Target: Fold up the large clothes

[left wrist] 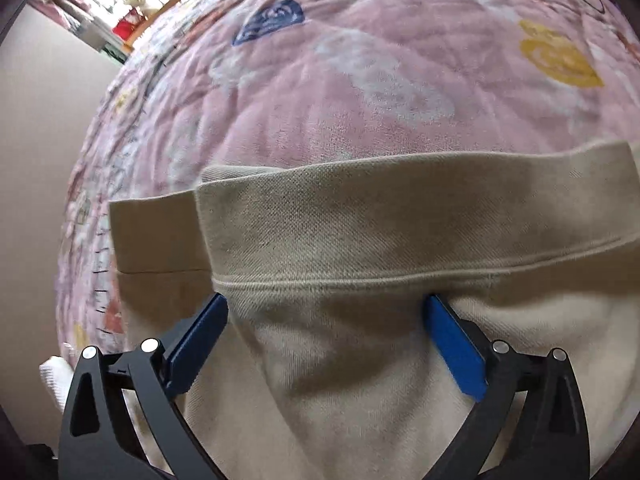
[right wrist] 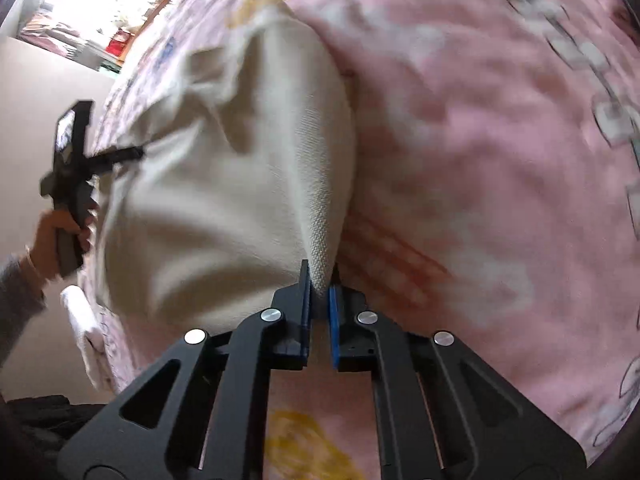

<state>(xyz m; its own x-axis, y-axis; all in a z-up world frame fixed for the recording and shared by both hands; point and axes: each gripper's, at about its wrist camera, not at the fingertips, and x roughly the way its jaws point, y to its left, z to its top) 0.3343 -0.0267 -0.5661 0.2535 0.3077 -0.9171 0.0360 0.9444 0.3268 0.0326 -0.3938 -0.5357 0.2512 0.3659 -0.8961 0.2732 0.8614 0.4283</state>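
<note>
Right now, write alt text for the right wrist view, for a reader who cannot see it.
The right gripper, shut, pinches a fold of a cream garment lying over a pink patterned blanket. At far left, a hand holds the left gripper against the garment's other edge.

1. No legible text, brand, number or sign in either wrist view.
2. Pink fleece blanket with cartoon prints (left wrist: 360, 92): the blue patch (left wrist: 269, 20) and yellow patch (left wrist: 560, 56) carry marks too blurred to read.
</note>
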